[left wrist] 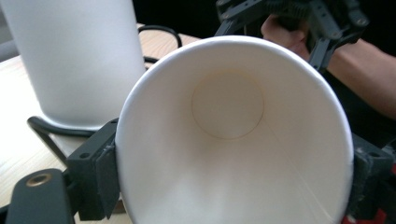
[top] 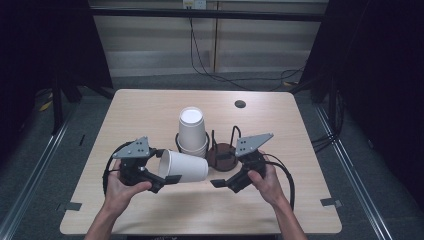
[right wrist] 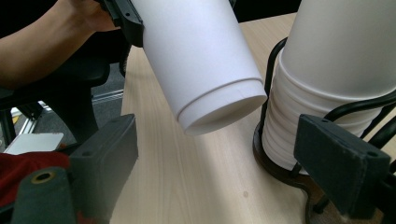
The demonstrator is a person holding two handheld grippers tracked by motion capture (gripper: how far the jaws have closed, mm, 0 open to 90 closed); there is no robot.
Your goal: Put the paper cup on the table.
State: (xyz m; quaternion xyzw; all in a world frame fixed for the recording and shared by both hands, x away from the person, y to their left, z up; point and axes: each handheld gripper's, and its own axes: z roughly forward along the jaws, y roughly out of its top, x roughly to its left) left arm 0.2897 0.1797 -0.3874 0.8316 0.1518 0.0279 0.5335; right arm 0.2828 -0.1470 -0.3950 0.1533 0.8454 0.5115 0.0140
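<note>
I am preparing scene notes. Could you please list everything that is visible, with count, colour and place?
paper cup: one, white, on its side, held at the rim
cup stack: one, white, upside down in a holder ring
cup holder: one, dark wire and brown base, table centre
table: one, light wood
cables: several, black, floor behind the table
left gripper: black, shut on the paper cup
right gripper: black, open, empty

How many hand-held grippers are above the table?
2: the left hand-held gripper clamps a white paper cup at its rim, and the right hand-held gripper hovers open beside the cup's base.
</note>
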